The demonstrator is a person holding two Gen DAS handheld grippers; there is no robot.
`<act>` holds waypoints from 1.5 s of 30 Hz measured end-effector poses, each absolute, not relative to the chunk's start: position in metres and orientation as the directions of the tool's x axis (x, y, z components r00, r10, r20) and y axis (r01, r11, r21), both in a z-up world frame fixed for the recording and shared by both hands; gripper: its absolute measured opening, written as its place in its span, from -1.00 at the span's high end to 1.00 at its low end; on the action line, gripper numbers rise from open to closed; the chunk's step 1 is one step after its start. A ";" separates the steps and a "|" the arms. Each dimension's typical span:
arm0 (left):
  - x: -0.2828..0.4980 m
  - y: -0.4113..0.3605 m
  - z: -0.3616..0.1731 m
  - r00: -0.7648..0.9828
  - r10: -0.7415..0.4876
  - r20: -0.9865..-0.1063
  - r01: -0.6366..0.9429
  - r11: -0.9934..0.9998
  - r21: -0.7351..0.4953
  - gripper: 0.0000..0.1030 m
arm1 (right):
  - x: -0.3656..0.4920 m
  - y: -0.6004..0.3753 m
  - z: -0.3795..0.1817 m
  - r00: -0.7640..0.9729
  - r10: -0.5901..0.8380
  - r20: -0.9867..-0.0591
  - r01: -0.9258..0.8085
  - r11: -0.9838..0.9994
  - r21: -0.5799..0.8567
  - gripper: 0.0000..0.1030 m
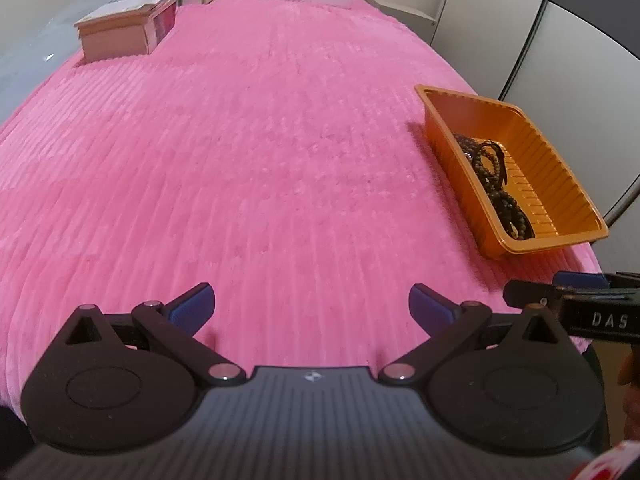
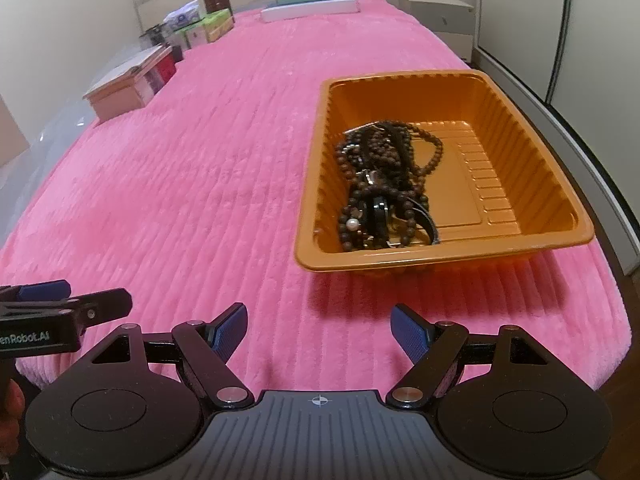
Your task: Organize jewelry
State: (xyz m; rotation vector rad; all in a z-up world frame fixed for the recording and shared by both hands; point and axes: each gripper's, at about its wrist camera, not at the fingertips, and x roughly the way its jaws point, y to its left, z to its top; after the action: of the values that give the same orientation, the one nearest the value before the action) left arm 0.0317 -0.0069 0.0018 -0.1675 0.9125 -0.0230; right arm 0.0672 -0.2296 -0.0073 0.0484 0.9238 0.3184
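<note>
Cardboard boxes [image 2: 132, 82] line the pink blanket's [image 2: 200, 184] far edge.

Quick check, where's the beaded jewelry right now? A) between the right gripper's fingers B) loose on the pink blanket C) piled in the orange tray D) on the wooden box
C: the dark beaded jewelry lies piled inside the orange tray, and no beads show on the pink blanket elsewhere.
</note>
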 end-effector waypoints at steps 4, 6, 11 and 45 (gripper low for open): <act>0.030 -0.004 0.000 0.602 -0.080 -0.795 -0.078 0.984 -0.158 -0.99 | 0.065 -0.228 -0.007 0.563 0.280 -0.778 -0.252 0.954 0.161 -0.52; 0.030 -0.004 0.001 0.602 -0.072 -0.795 -0.084 0.985 -0.153 -0.99 | 0.065 -0.228 -0.007 0.565 0.279 -0.777 -0.247 0.955 0.164 -0.52; 0.029 -0.006 0.003 0.610 -0.051 -0.791 -0.090 0.987 -0.133 -0.99 | 0.064 -0.227 -0.003 0.571 0.281 -0.771 -0.250 0.954 0.163 -0.52; 0.029 -0.011 0.004 0.612 -0.053 -0.789 -0.067 0.991 -0.119 -0.99 | 0.065 -0.225 -0.002 0.573 0.283 -0.769 -0.257 0.953 0.159 -0.52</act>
State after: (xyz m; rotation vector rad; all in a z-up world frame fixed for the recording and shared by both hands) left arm 0.0289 -0.0115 0.0038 -0.1417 0.9130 0.0080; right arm 0.0650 -0.2247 -0.0018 0.0306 0.9073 0.3169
